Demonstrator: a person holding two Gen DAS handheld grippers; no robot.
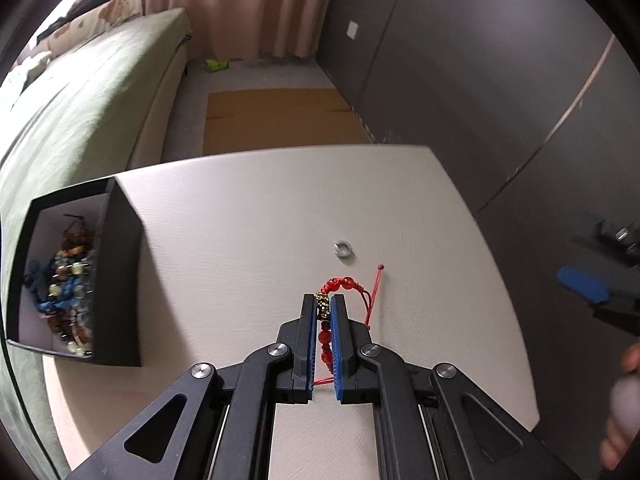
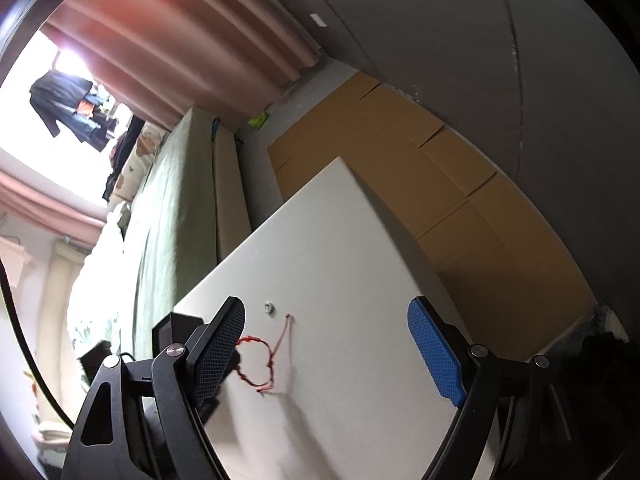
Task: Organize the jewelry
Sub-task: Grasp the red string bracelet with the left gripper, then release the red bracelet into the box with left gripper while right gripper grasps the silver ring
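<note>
- Nearest in the left wrist view, the left gripper (image 1: 323, 312) is seen with its blue-padded fingers drawn close together, clamped on a red beaded bracelet (image 1: 325, 344).
- The bracelet's red beads are pinched between the pads; a dark bead with gold markings is held near the fingertips, and a loop of red beads projects just beyond them.
- A red cord tail (image 1: 376, 286) is trailed from the loop to the right, ending in a small knot over the white table (image 1: 248, 216). Whether the bracelet is lifted clear of the surface cannot be told.
- Just beyond the bracelet, a small silver ring (image 1: 344, 249) is found lying flat on the table, apart from the cord.
- At the table's left edge, a black box (image 1: 120, 264) with a pale lining is noted, filled with a heap of blue, brown and pale beaded jewelry (image 1: 70, 280).
- In the right wrist view, the right gripper (image 2: 326, 318) is held with its fingers spread wide apart, nothing between them, above the table's near-right part.
- Farther off, flattened cardboard (image 1: 276, 120) is laid on the floor, a green-covered bed (image 1: 92, 92) is seen to the left, and pink curtains (image 1: 240, 4) hang at the back.
</note>
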